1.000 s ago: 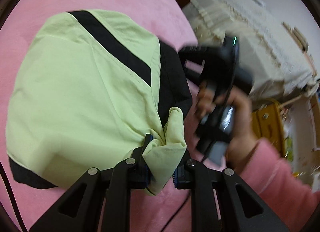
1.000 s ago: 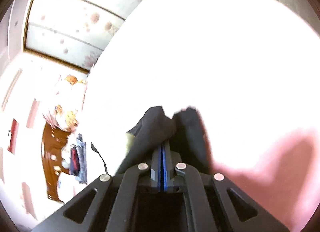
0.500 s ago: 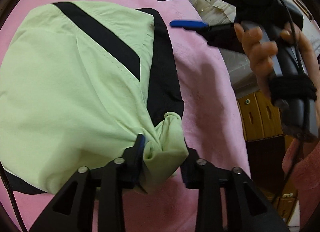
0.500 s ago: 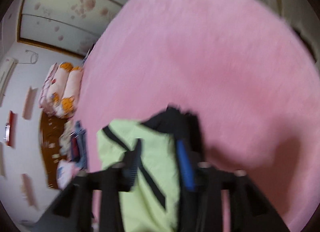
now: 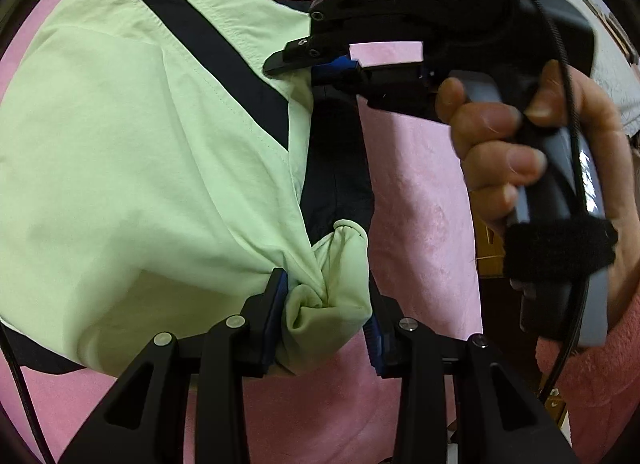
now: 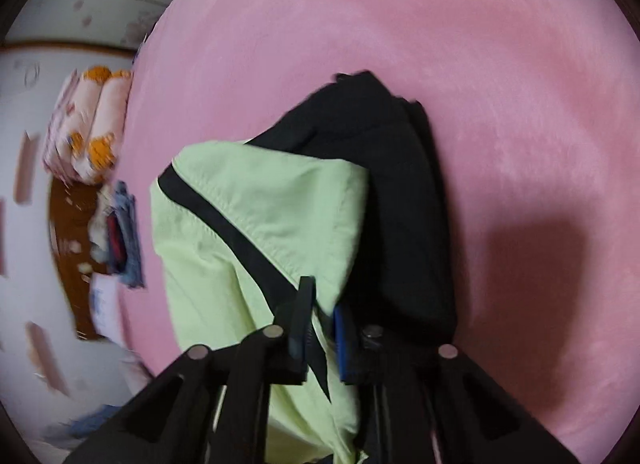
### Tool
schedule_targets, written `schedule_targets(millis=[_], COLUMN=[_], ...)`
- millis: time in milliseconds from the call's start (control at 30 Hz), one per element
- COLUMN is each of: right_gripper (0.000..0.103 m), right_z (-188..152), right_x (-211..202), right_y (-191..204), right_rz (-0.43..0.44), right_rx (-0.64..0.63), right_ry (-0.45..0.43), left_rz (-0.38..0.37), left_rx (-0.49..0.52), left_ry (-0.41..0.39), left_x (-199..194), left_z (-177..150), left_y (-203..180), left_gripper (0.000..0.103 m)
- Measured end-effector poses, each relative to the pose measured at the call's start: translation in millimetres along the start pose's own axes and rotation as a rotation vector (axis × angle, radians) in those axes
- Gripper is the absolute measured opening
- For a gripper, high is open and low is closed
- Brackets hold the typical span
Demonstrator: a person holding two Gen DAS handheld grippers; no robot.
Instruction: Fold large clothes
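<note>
Pale-green garment with black stripes [image 5: 132, 168] lies folded on the pink bed cover [image 5: 416, 200]; the left gripper [image 5: 326, 328] pinches a bunched corner, the right gripper [image 6: 322, 324] has just closed on the edge. Lift both corners evenly, keeping the fabric taut.

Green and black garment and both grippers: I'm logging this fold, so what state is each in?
Garment: folded on the pink blanket, bunched where gripped.
Left gripper: shut on a bunched green corner.
Right gripper: jaws just closed, pinching the garment's green edge.
</note>
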State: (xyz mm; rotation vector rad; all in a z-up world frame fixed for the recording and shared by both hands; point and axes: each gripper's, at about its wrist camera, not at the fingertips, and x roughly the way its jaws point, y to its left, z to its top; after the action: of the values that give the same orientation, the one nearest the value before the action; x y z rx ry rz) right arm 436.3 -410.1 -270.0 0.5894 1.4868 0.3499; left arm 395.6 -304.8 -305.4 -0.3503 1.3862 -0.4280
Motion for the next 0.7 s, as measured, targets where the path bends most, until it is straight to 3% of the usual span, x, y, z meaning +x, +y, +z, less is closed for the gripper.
schedule_targets(millis=[267, 367, 467, 600, 667, 700], right_gripper=[0.002, 0.002, 0.001, 0.0, 0.0, 0.0], right_z=[-1, 3, 3, 0, -2, -3], right_x=[-34, -43, -40, -23, -14, -13], right_y=[5, -5, -17, -26, -21, -20], right_rz=[-0.023, -0.085, -0.158, -0.202, -0.272, -0.357], right_rx=[-0.062, -0.045, -0.019, -0.021, -0.068, -0.079], right_ry=[-0.091, -0.13, -0.155, -0.143, -0.162, -0.182], left_rz=[-0.041, -0.046, -0.081, -0.064, -0.056, -0.048], left_rx=[0.006, 0.014, -0.001, 0.009, 0.007, 0.007], left_ry=[0.001, 0.029, 0.107, 0.102, 0.109, 0.112], left_x=[-3, -1, 6, 2, -1, -5], left_z=[-3, -6, -13, -23, -22, -22], left_y=[-5, -3, 1, 6, 7, 9], left_gripper=[0.034, 0.036, 0.037, 0.037, 0.038, 0.043])
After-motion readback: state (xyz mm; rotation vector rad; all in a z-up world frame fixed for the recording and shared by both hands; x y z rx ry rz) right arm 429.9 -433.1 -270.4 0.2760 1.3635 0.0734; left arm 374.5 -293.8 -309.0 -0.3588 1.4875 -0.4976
